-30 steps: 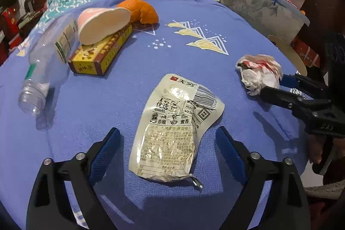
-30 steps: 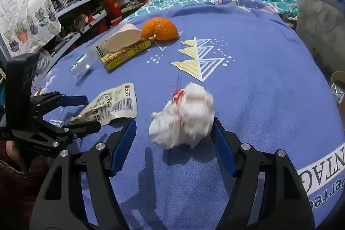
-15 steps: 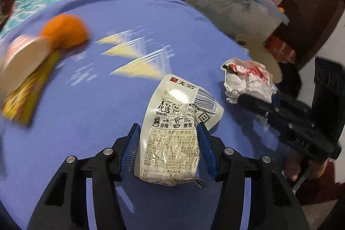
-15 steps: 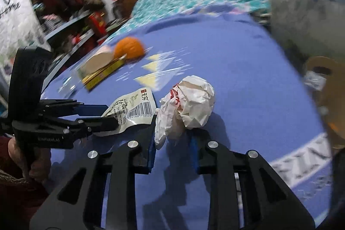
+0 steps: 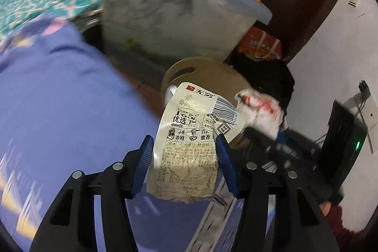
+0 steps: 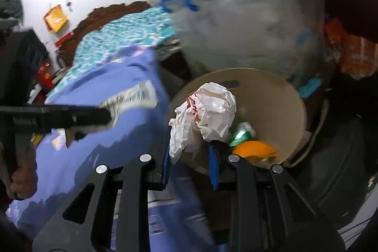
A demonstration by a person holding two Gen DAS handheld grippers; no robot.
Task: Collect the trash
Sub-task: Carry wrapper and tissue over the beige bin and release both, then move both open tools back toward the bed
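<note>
While both of your loads hang in the air, the purple-covered bed (image 5: 59,115) in these two views carries none of the trash, so what is left on it cannot be judged from here. Beyond its edge stands the clear storage box (image 5: 174,23) with the blue handle, which plays no part. Just in front of that box is the beige bin (image 6: 271,96), open at the top and already holding an orange scrap and something green at the bottom, so some collecting looks done.

Your left hand-held gripper (image 5: 184,162) is clamped on the lower half of the snack wrapper (image 5: 191,131), which stands upright between the blue pads, above the bed's edge and just short of the bin's rim. Your right hand-held gripper (image 6: 190,157) is pinched on the tail of the crumpled paper ball (image 6: 208,108), and the ball itself hangs over the bin's mouth.

By my judgement both pickups are finished and only the drops remain: the paper ball seems ready to release, while the wrapper needs to travel a little further over the rim first.
</note>
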